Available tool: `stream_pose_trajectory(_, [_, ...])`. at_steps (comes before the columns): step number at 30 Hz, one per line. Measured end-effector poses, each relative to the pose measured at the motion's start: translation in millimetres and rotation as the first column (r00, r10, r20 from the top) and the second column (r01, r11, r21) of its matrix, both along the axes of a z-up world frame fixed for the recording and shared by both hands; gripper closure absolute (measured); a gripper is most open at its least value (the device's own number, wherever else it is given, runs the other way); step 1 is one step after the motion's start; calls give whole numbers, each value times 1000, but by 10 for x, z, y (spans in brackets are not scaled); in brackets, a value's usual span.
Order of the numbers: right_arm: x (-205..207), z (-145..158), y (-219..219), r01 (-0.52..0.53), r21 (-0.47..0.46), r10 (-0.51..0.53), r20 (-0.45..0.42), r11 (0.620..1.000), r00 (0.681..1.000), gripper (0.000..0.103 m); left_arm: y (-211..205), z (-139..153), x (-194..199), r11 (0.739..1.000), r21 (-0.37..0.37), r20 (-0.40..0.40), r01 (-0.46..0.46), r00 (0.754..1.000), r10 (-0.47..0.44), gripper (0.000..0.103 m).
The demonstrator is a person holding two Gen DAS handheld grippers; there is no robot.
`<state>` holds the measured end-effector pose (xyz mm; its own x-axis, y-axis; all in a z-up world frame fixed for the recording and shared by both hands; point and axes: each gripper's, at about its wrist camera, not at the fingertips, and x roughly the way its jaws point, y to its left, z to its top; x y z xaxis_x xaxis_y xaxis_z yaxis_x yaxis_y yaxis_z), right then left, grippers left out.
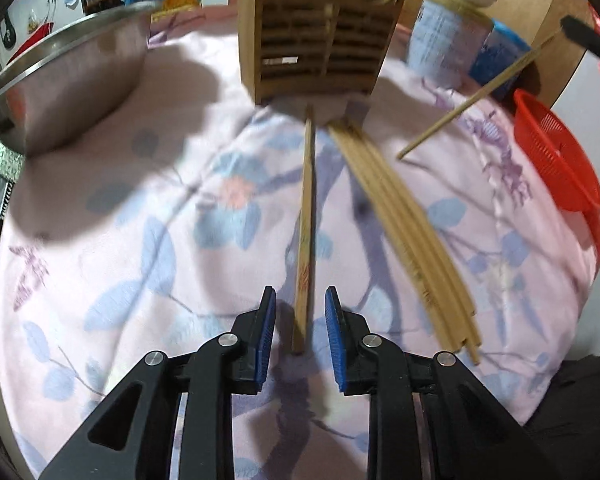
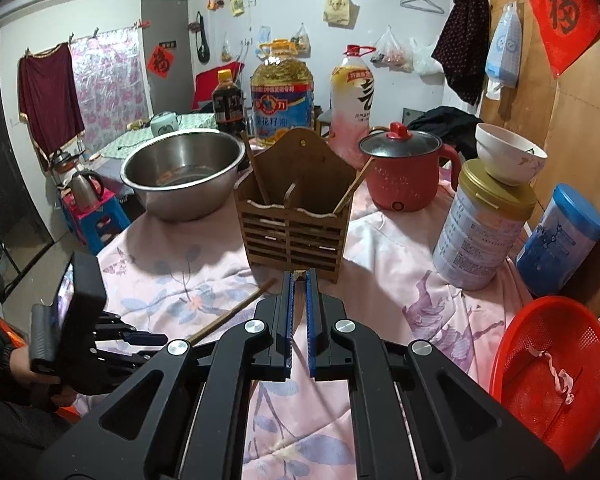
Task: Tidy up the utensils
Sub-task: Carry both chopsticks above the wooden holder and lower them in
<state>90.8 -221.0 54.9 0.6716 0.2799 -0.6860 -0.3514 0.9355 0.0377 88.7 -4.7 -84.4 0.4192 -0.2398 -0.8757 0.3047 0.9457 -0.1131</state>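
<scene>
A wooden slatted utensil holder [image 2: 296, 216] stands mid-table, also seen in the left wrist view [image 1: 316, 36], with a chopstick leaning in each compartment. My left gripper [image 1: 301, 300] is open, its blue pads either side of the near end of a single chopstick [image 1: 306, 220] lying on the cloth. A bundle of several chopsticks [image 1: 404, 232] lies to its right. My right gripper [image 2: 299, 280] is shut on one chopstick, whose end shows between the pads; in the left wrist view that chopstick [image 1: 476, 94] hangs in the air at the upper right.
A steel bowl [image 2: 184, 172] stands left of the holder, a red pot [image 2: 404, 172] behind it, and two tins [image 2: 484, 224] with a white bowl on top at right. A red basket [image 2: 552, 372] sits at the table's right edge. Oil bottles [image 2: 282, 92] stand behind.
</scene>
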Motion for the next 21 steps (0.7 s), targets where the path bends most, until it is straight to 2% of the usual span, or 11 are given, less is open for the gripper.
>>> stream_pose_trajectory(3, [2, -26, 11, 2, -5, -2, -8, 1000, 1000, 96, -3, -13, -37, 1000, 0, 15, -1, 1000, 1, 81])
stream_pose_trajectory(4, [9, -31, 10, 5, -4, -5, -10, 1000, 1000, 96, 11, -15, -39, 1000, -8, 13, -3, 1000, 3, 95])
stream_pose_trajectory(8, [7, -36, 15, 15, -2, -15, -10, 1000, 1000, 96, 53, 157, -38, 1000, -24, 45, -7, 999, 8, 97])
stream_pose_trajectory(13, [27, -24, 2, 28, 4, -28, -8, 1000, 1000, 96, 59, 691, 5, 1000, -31, 145, 0, 989, 5, 97])
stream_pose_trajectory(19, [66, 82, -16, 33, 19, -34, 24, 999, 999, 96, -7, 1496, 148, 998, -60, 279, 6, 960, 11, 97])
stream_pose_trajectory(21, [88, 106, -29, 37, 31, -38, 31, 999, 999, 96, -37, 1632, 216, 997, -74, 292, 10, 956, 13, 97])
